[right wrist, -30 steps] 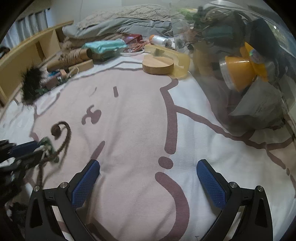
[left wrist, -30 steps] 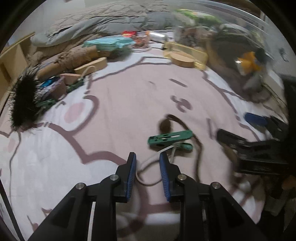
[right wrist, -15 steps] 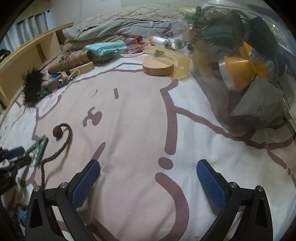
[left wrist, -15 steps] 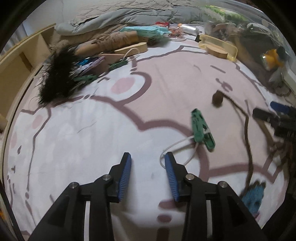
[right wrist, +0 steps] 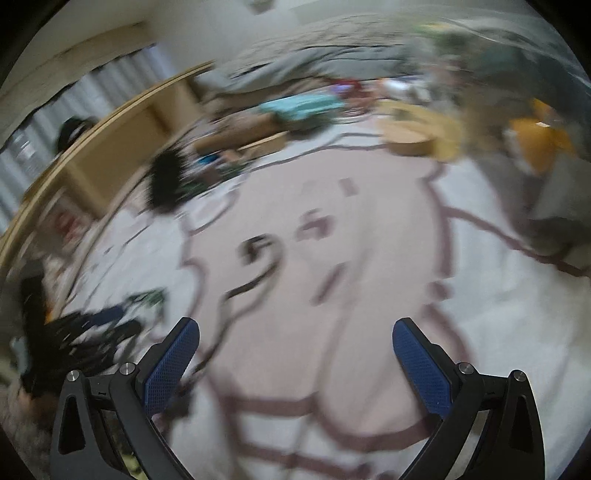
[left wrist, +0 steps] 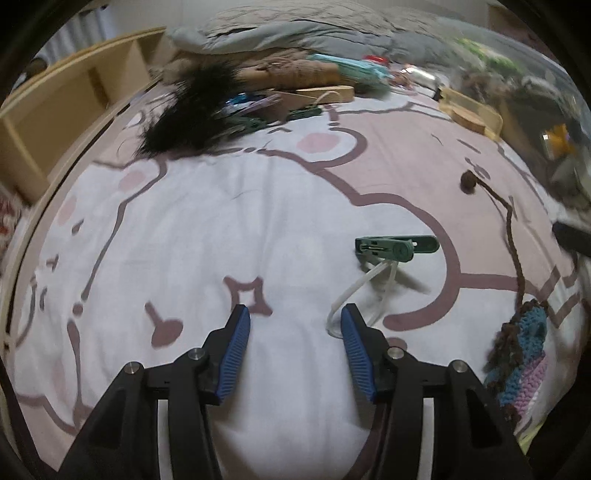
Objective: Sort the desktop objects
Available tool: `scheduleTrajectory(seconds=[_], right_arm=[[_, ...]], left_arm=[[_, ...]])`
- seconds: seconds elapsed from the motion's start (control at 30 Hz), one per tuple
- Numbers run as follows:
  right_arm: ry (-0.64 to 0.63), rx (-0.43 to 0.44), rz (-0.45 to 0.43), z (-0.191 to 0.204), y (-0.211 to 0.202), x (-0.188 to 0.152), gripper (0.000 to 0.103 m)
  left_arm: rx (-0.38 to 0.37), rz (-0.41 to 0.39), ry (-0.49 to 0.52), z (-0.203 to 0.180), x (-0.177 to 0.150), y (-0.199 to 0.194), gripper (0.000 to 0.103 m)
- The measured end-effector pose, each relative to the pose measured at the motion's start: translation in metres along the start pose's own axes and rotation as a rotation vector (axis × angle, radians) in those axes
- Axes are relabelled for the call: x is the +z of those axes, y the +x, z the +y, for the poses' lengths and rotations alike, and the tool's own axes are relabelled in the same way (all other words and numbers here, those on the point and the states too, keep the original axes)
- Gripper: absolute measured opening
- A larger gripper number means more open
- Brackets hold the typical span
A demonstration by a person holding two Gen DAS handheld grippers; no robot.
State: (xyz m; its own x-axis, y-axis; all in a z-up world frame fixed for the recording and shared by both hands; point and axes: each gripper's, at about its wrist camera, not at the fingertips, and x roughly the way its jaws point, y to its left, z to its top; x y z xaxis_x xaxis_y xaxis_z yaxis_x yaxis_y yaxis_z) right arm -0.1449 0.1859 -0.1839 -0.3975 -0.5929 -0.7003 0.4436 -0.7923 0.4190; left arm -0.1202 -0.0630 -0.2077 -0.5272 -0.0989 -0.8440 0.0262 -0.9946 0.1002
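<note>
At the bottom of the left wrist view, the left gripper (left wrist: 295,317) is seen with its blue pads parted and its jaws opening; only printed bedsheet (left wrist: 207,229) lies between them. Just off the right pad, the white cord loop (left wrist: 354,295) of a green clothes peg (left wrist: 397,249) is found, released on the sheet, the peg itself lying right of centre. In the lower right, a crocheted piece in blue, lilac and brown (left wrist: 524,354) is seen, from which a brown braided cord (left wrist: 513,240) is run up to a knotted ball (left wrist: 469,182).

Further off, in the upper left of centre, a black fluffy object (left wrist: 184,114) is laid beside more green pegs (left wrist: 255,122), wooden pieces (left wrist: 317,94) and a teal packet (left wrist: 351,66). A grey duvet (left wrist: 295,29) is bunched along the top.

In the right wrist view, heavily blurred, the right gripper (right wrist: 295,332) is held wide apart over the sheet with nothing between its pads. The brown cord is shown curling at centre left.
</note>
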Motion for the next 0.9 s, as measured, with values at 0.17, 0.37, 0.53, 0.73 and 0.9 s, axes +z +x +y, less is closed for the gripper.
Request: scheduleTrajectory(seconds=[0.17,0.37,0.53,0.73,0.9], right_arm=[[-0.171,0.115,0.046,0.044,-0.002,-0.018,0.103],[-0.404,0.101,0.159,0.087,0.019,-0.042,0.103],[-0.404,0.007,0.182,0.082,0.041,-0.043,0.103],[-0.373,-0.098,0.093,0.062,0.05,-0.028,0.103],[-0.287,-0.21,0.044,0.038,0.048,-0.015,0.103]], left_arm=[[-0.04,-0.055,-0.109,0.008,-0.013,-0.003,0.056],[-0.045,-0.11,-0.161,0.005,-0.017,-0.002,0.065],[-0.059,-0.122,-0.17,0.008,-0.018,-0.002,0.066],[-0.044,-0.141,-0.162,0.005,-0.021,-0.002,0.067],[-0.054,-0.148,-0.168,0.006,-0.022,-0.002,0.068]])
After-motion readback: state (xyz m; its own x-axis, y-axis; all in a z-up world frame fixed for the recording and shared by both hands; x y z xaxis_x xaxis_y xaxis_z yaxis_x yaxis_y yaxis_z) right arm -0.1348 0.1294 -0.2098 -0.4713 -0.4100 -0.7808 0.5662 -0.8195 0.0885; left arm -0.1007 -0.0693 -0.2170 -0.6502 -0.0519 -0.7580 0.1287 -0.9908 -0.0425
